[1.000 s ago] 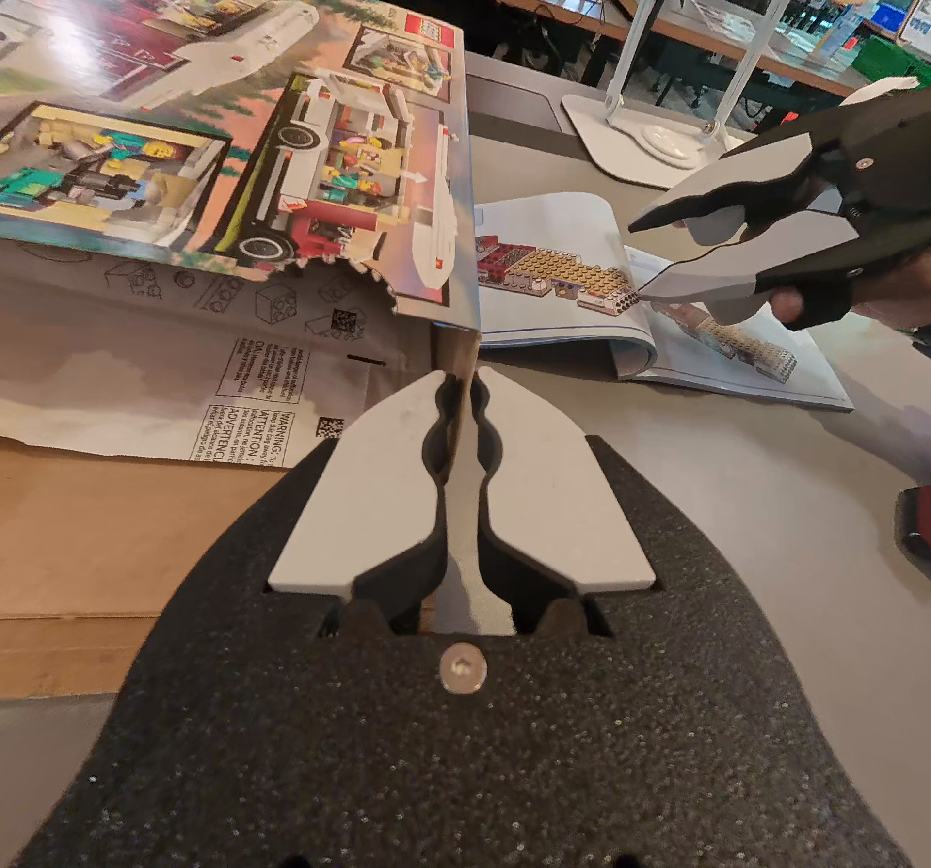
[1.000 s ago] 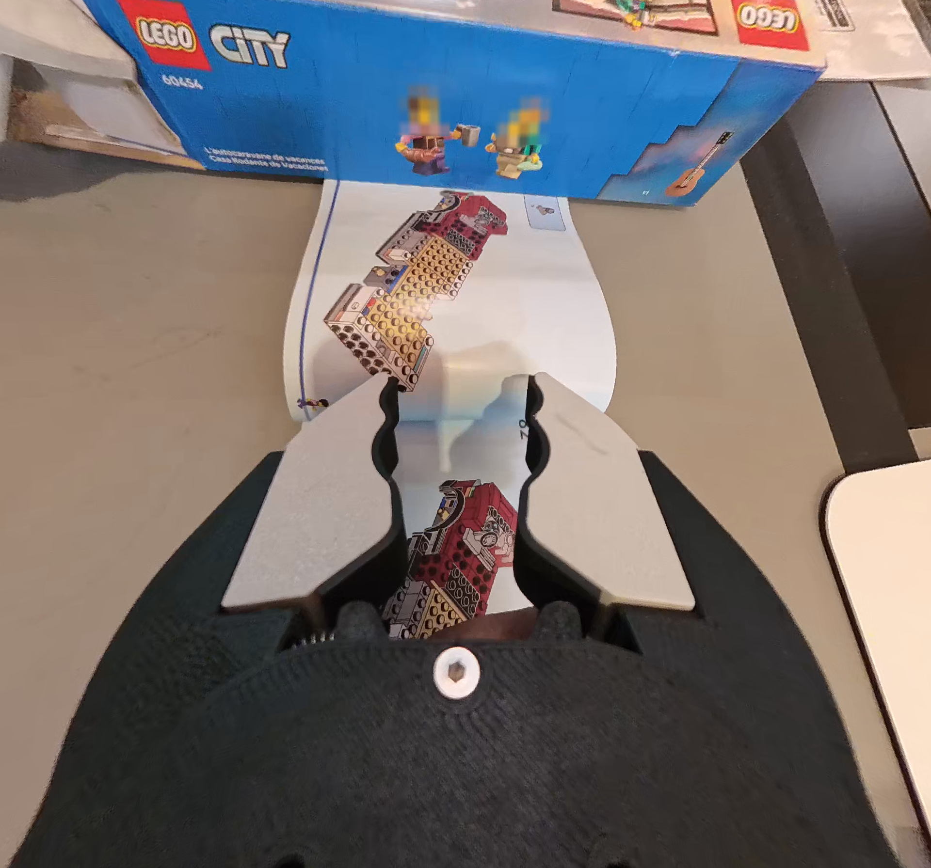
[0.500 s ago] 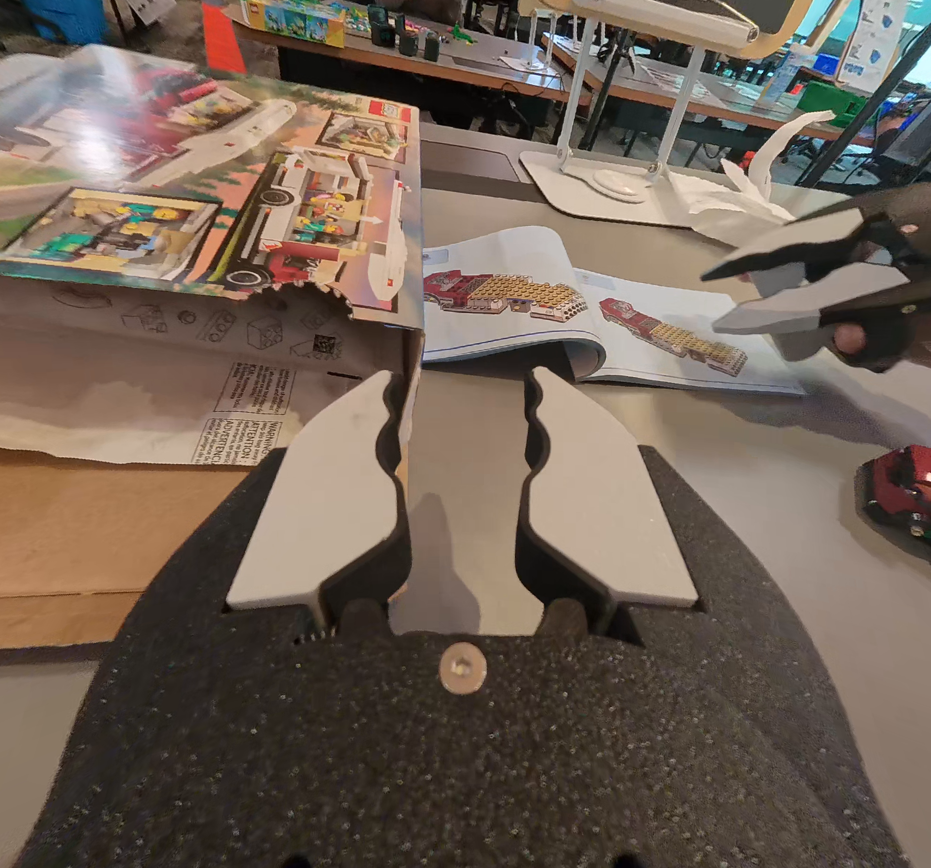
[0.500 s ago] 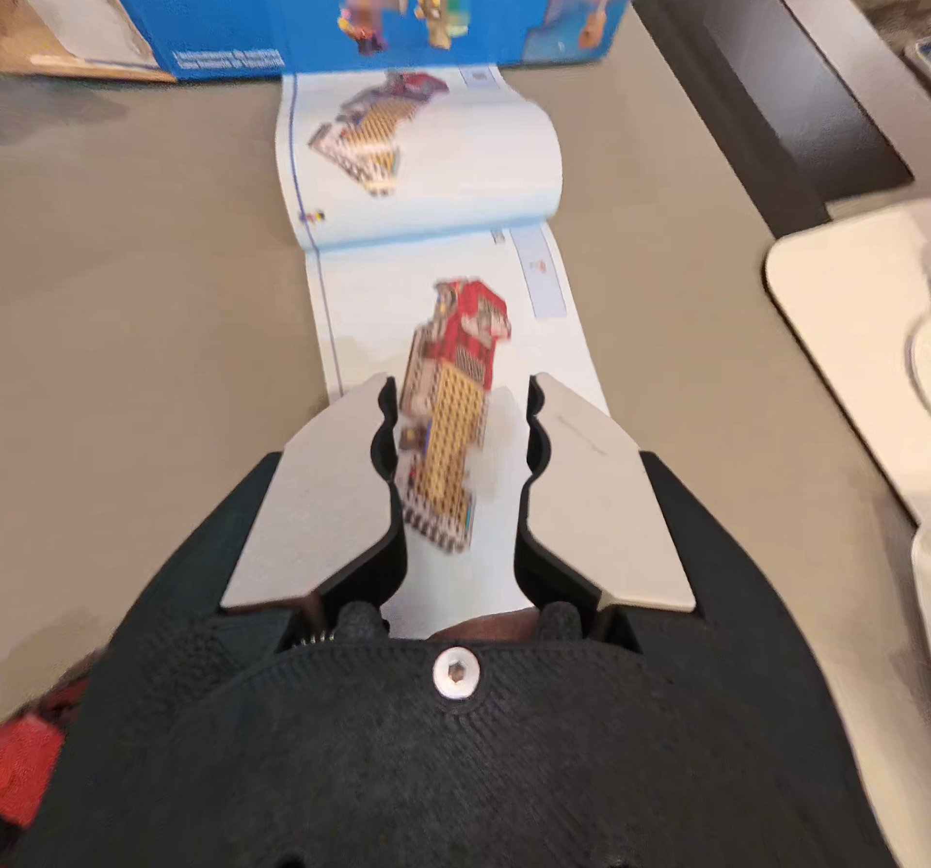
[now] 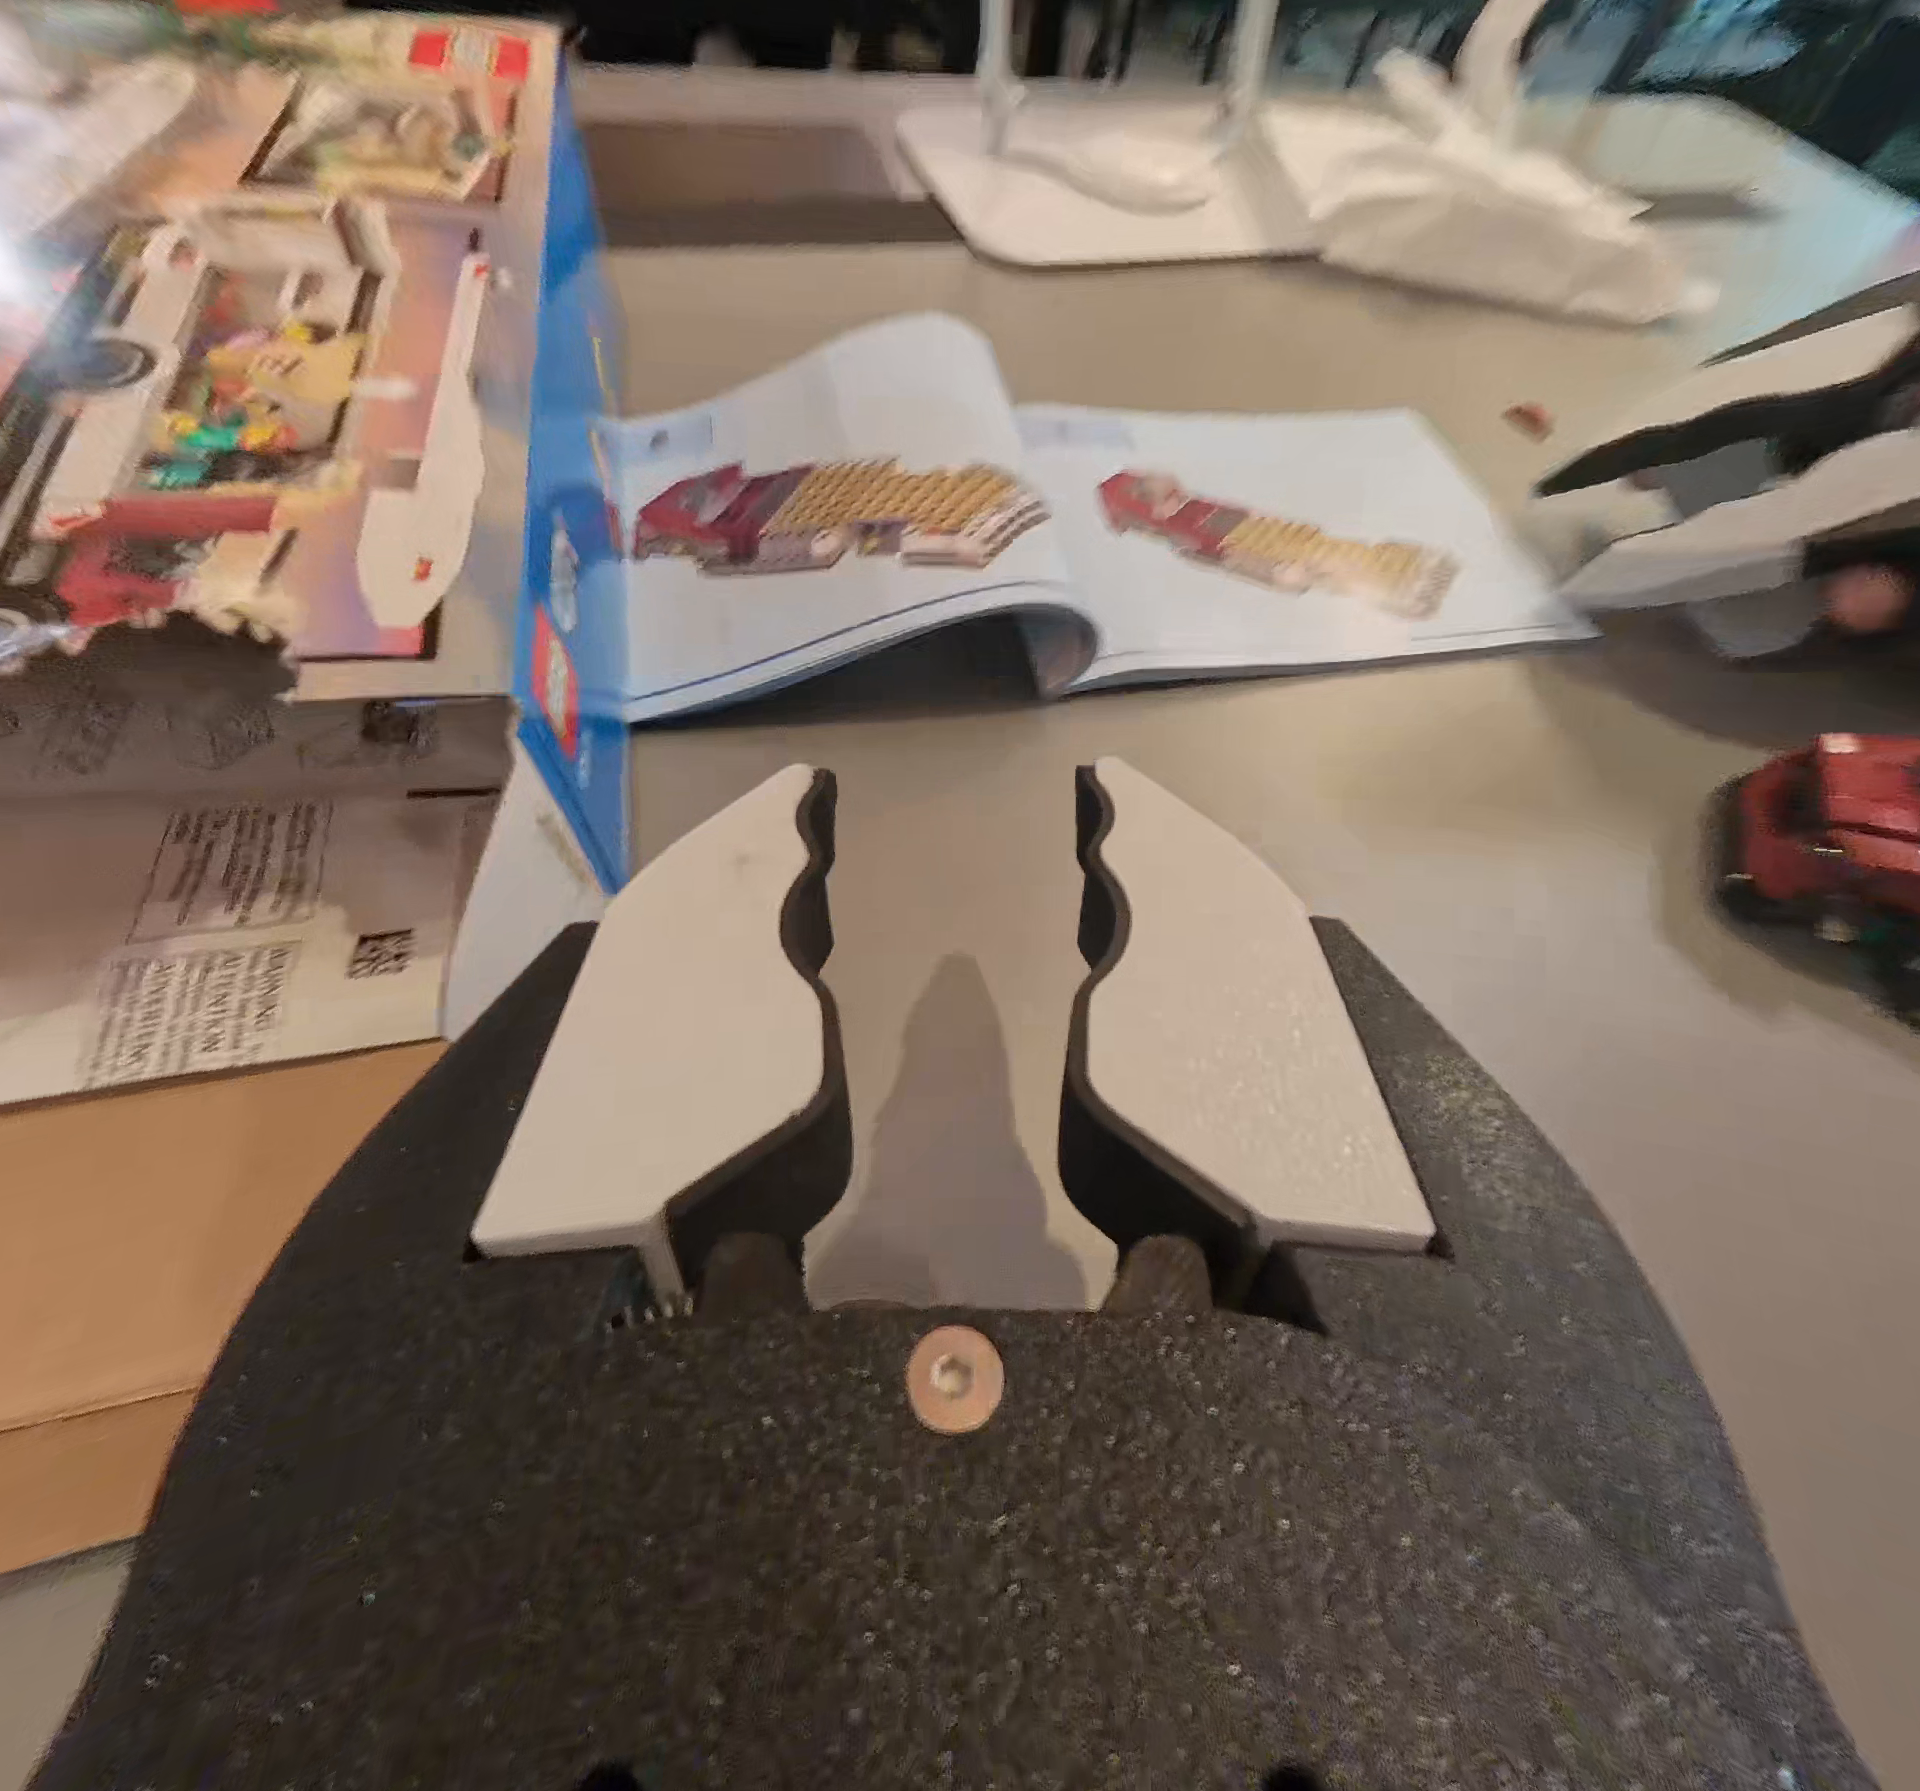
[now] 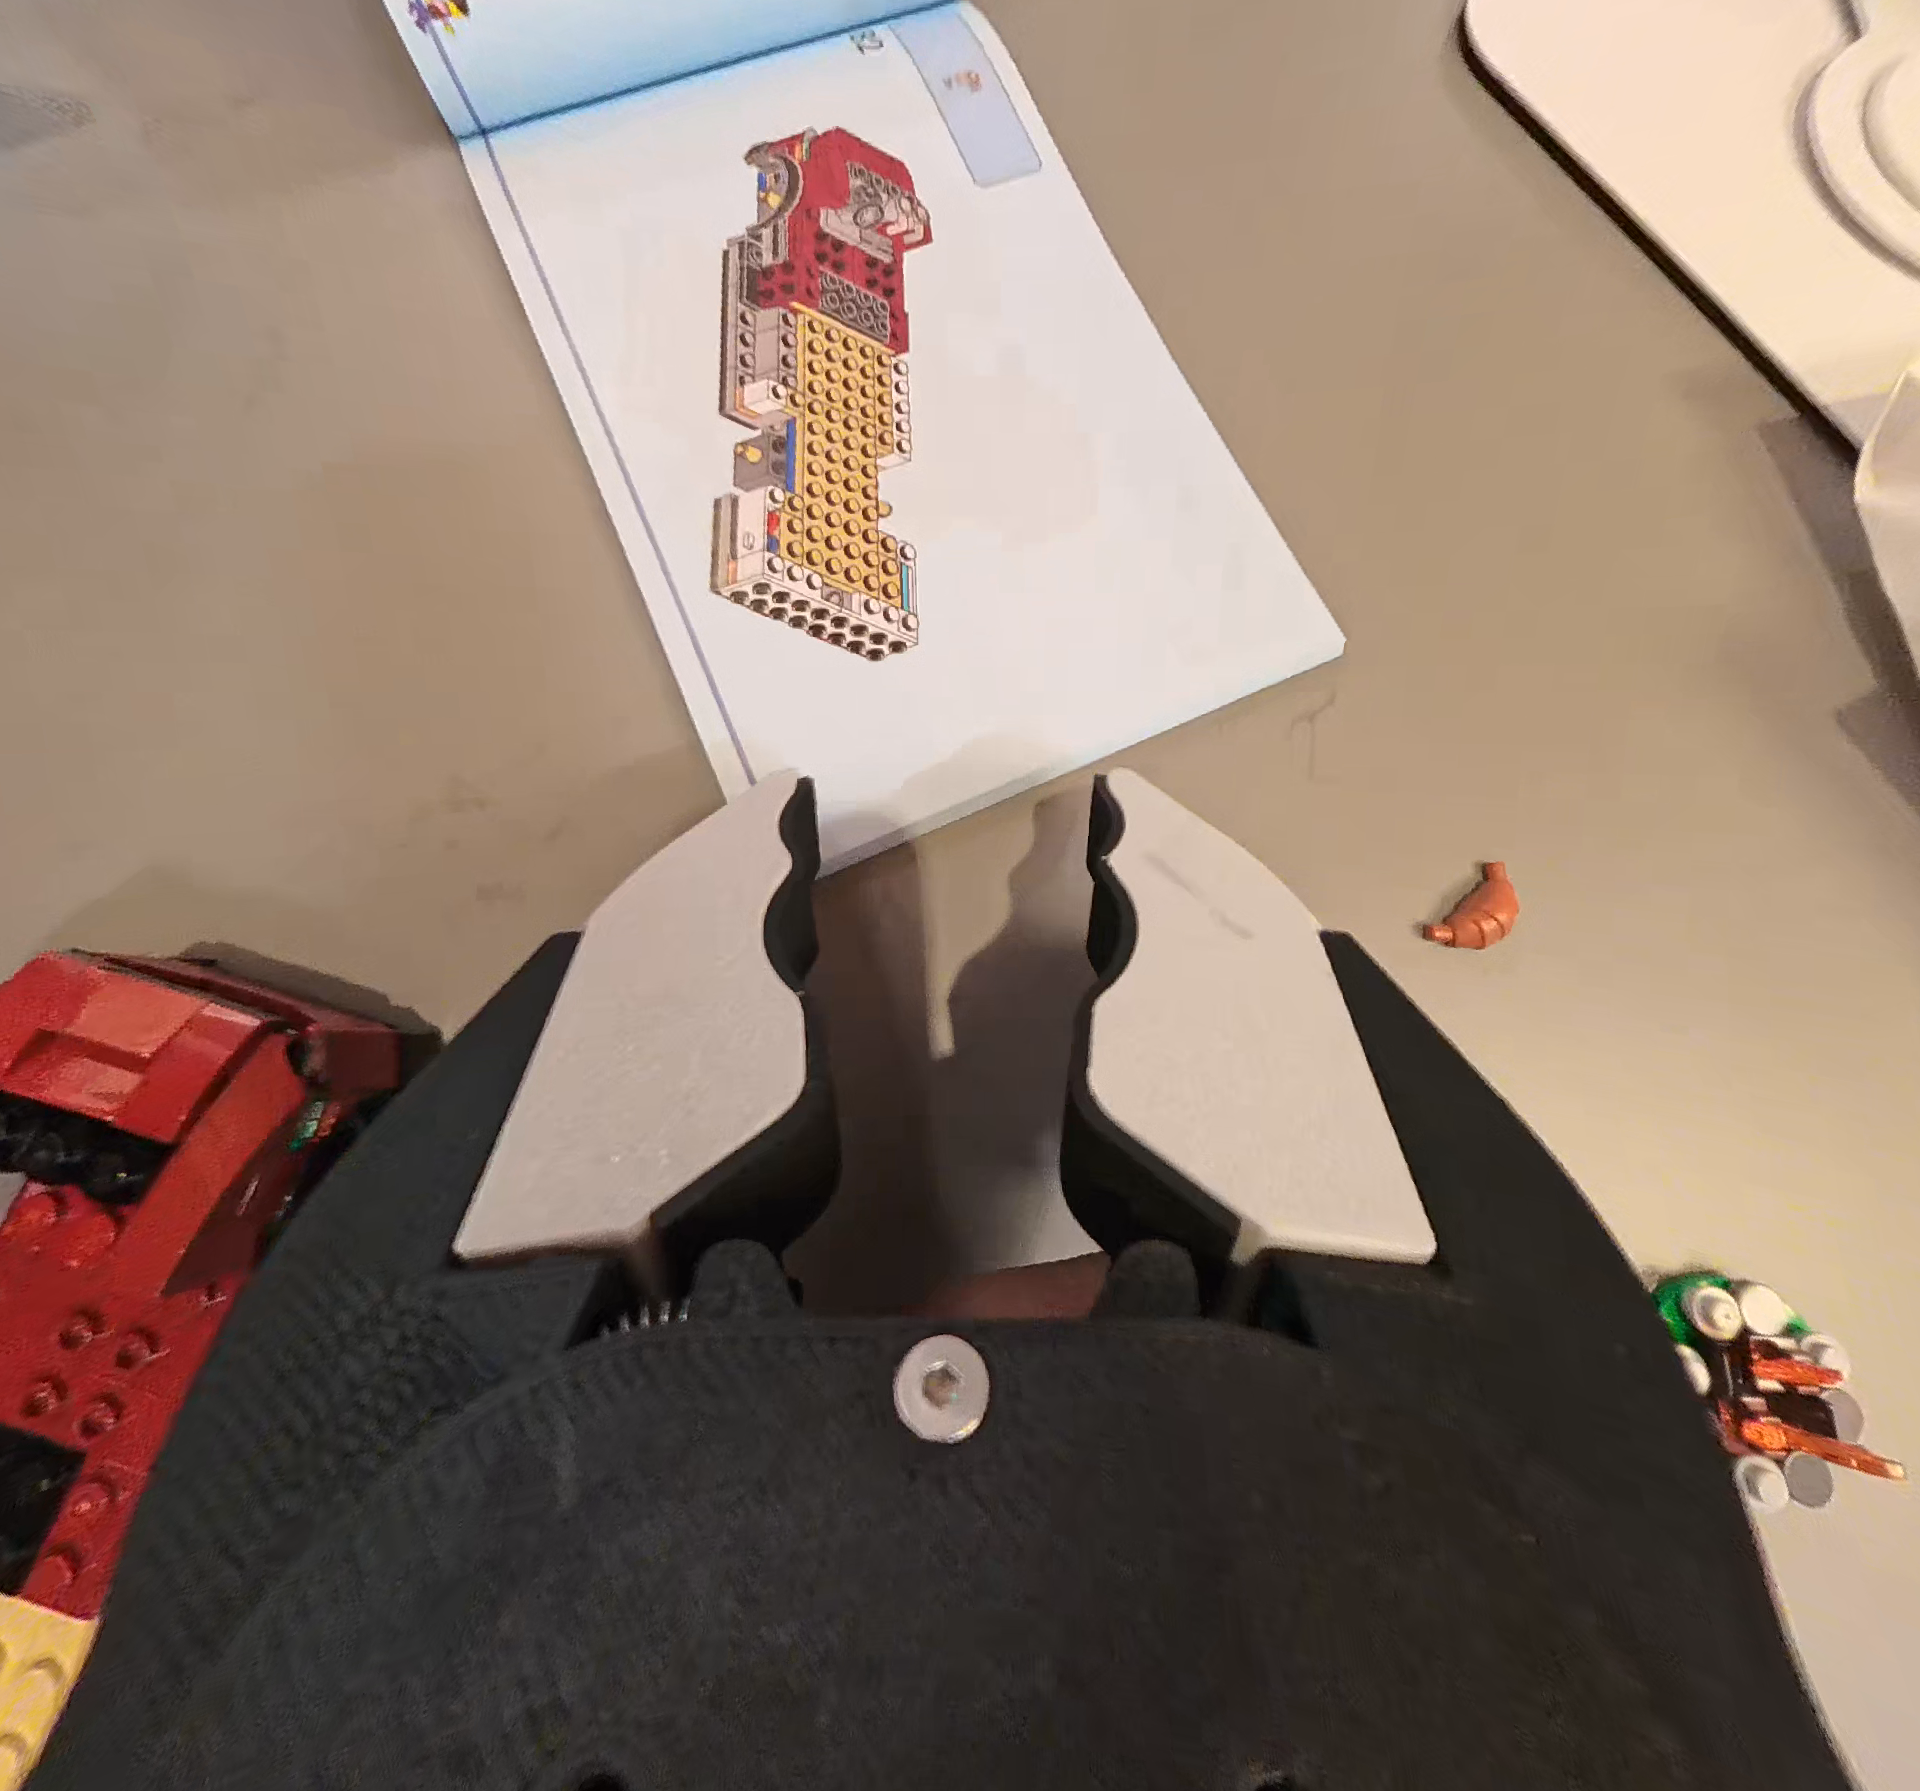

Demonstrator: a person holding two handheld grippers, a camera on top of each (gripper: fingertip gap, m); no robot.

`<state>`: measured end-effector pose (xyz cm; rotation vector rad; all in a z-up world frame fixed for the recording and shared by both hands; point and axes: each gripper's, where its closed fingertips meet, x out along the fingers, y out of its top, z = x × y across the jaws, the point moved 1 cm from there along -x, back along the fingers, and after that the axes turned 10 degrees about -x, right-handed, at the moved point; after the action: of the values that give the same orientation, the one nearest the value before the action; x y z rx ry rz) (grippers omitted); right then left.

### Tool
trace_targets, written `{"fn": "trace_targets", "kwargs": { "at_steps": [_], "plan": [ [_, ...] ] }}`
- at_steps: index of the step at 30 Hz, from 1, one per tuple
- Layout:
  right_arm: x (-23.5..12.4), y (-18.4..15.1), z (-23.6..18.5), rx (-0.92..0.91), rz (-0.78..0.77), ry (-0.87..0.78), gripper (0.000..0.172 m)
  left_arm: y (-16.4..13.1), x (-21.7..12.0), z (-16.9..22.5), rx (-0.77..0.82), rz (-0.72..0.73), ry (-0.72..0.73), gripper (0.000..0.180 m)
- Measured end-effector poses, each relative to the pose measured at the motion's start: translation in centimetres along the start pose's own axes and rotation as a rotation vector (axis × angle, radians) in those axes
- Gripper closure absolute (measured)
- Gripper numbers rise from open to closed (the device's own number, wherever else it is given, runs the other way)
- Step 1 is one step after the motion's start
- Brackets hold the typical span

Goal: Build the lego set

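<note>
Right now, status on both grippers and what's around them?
Left gripper open, empty, over bare table beside blue toy box. Right gripper open, empty, at near edge of open instruction booklet. Red brick vehicle to its left.

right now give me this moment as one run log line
left gripper: open, empty, above grey table | right gripper: open, empty, at open pale-blue instruction booklet edge | red brick vehicle beside it
</note>
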<state>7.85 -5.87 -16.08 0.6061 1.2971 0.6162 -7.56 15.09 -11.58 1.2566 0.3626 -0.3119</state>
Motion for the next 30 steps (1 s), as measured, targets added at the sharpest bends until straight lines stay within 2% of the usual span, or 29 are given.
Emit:
{"fn": "trace_targets", "kwargs": {
  "at_steps": [4,11,30],
  "plan": [
    [0.3,-0.1,-0.2,-0.024,-0.019,0.005,0.121,0.5,0.7,-2.2,-0.035,0.0,0.073,0.134],
    [0.3,-0.1,-0.2,-0.016,-0.021,0.016,0.121,1.1,0.7,-3.6,-0.104,0.032,0.062,0.134],
    [0.3,-0.2,-0.3,-0.018,-0.024,0.015,0.121,0.8,1.1,-3.0,-0.097,0.015,0.063,0.131]
  ]
}}
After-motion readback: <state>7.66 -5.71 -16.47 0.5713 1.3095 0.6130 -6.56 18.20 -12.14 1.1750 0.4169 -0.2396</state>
